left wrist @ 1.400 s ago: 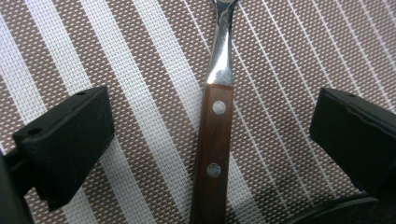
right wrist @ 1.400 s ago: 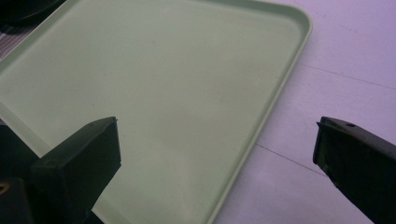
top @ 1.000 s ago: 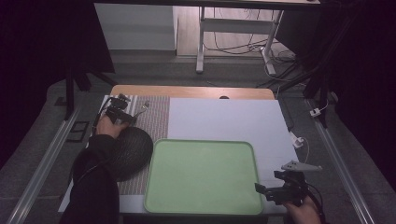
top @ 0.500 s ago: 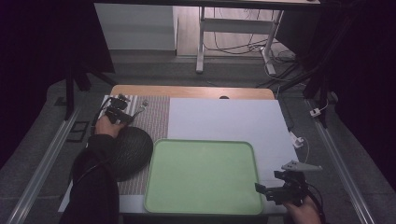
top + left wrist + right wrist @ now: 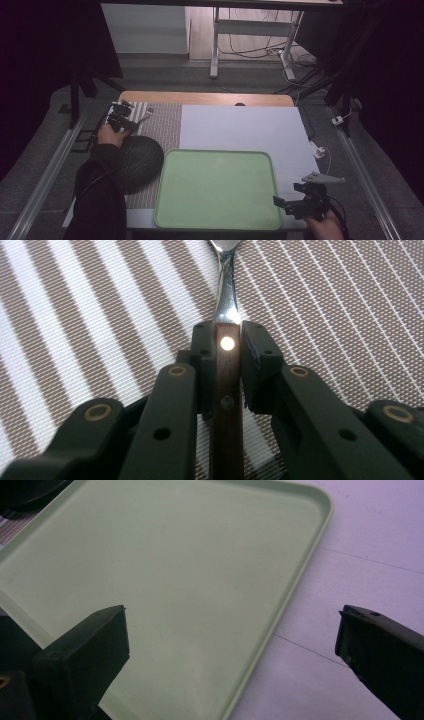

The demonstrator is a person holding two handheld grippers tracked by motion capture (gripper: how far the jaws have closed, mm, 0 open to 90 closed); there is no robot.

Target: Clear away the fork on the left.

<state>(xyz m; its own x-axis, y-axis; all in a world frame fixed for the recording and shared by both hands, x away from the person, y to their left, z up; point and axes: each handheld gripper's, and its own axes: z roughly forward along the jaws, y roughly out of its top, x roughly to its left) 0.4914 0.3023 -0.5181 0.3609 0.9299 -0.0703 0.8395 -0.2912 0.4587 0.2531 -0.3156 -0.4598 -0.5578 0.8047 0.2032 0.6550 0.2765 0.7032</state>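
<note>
Dim high view, dark edges; glare spot on utensil handle (image 5: 227, 385); gripper views sharp.

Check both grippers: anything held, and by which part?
The left gripper is shut on a utensil, clamped on its wooden handle just behind the metal neck, over the striped placemat. The right gripper is open, empty, at the green tray.

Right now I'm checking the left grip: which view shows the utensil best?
The left gripper view: the utensil, wooden-handled, fills the frame, clamped between the jaws. The high view shows it as a tiny glint.
</note>
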